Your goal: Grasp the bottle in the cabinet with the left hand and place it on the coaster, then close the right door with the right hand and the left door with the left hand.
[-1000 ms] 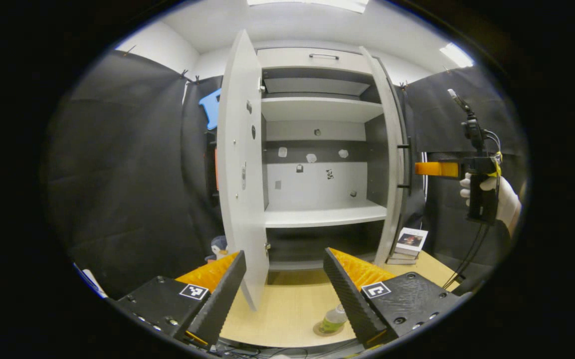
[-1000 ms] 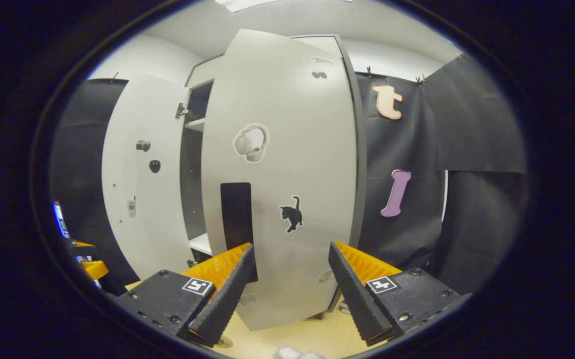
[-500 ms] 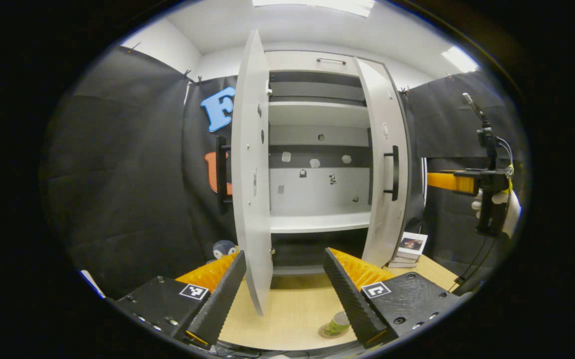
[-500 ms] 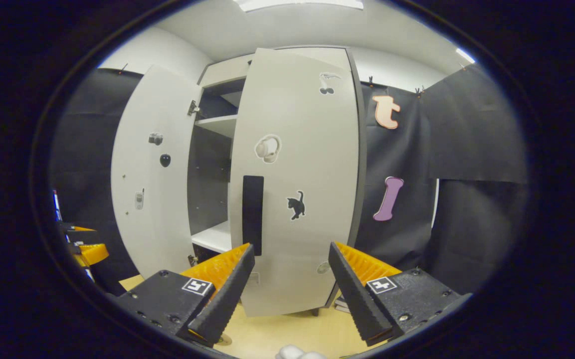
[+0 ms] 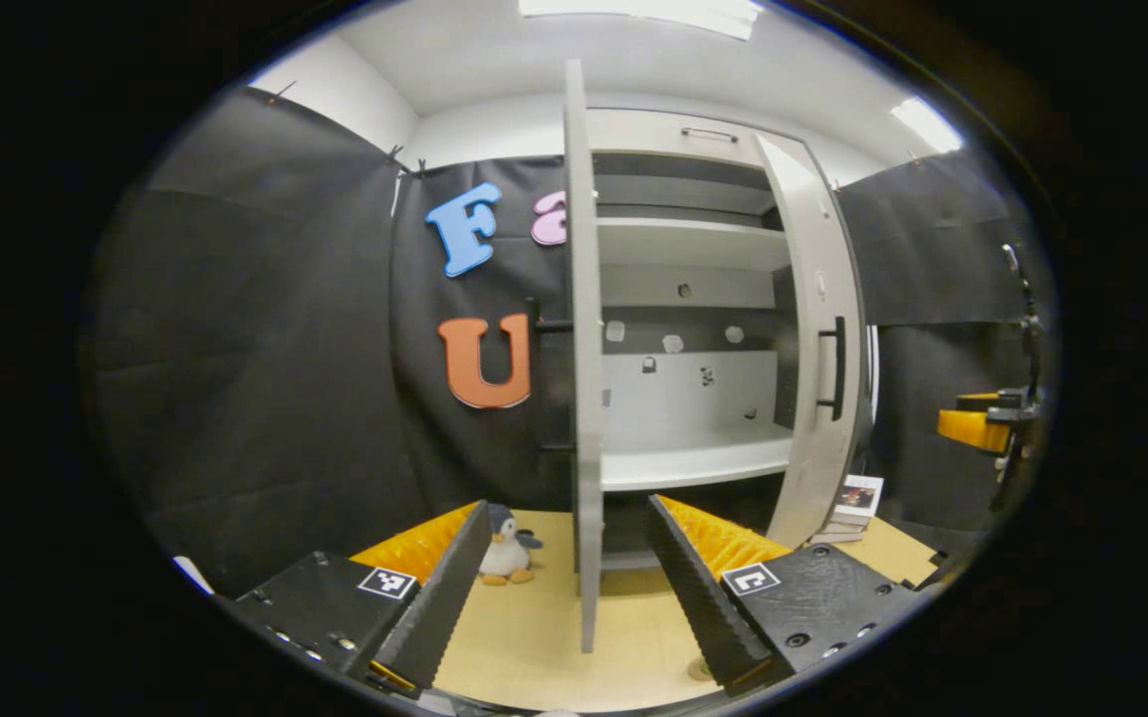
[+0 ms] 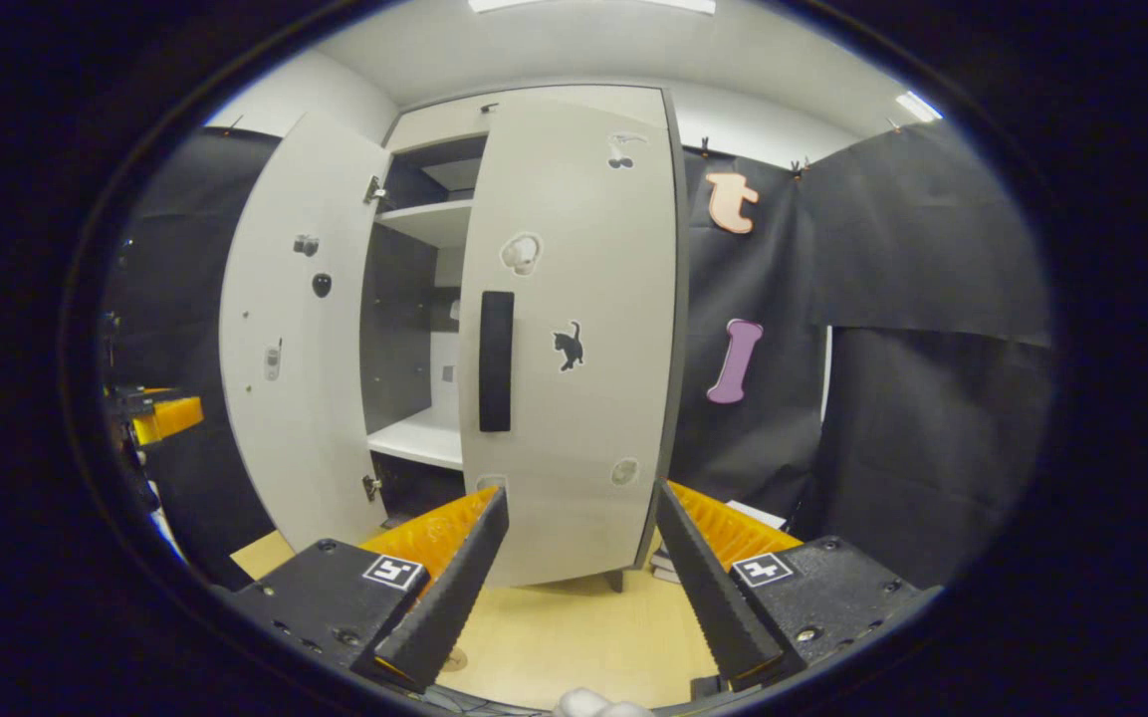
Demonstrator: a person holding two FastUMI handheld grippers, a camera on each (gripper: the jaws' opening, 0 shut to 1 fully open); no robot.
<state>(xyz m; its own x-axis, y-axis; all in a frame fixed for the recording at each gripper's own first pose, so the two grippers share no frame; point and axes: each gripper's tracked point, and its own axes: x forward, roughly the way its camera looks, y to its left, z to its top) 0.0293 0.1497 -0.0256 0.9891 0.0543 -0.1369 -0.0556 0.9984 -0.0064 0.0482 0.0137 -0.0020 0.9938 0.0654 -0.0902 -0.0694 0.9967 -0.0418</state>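
The right door [image 6: 574, 339] stood most of the way home, a gap still showing between its handle edge and the cabinet's [image 5: 693, 299] dark interior. The right gripper [image 6: 574, 558] sat back from it, fingers spread, nothing between them. So the right door looked nearly shut but not latched, and that push seemed unfinished.

The left door [image 5: 585, 378] was wide open, seen almost edge-on in the left gripper view, its black handle [image 5: 546, 383] sticking out on the far side. The left gripper [image 5: 566, 573] hung in front of that edge with fingers spread and empty, touching nothing. Closing this door was all still ahead.

And the bottle? The shelves [image 5: 698, 463] looked bare, so it was apparently out of the cabinet. A sliver of round disc [image 5: 698, 669] peeked from behind the left gripper's finger on the wooden tabletop [image 5: 534, 637]; likely the coaster, but whether the bottle stood on it I could not tell.

Writing: nothing legible. Stickers dotted the right door, a black cat [image 6: 567, 346] among them. A toy penguin [image 5: 506, 546] and a stack of books [image 5: 847, 503] sat by the cabinet.
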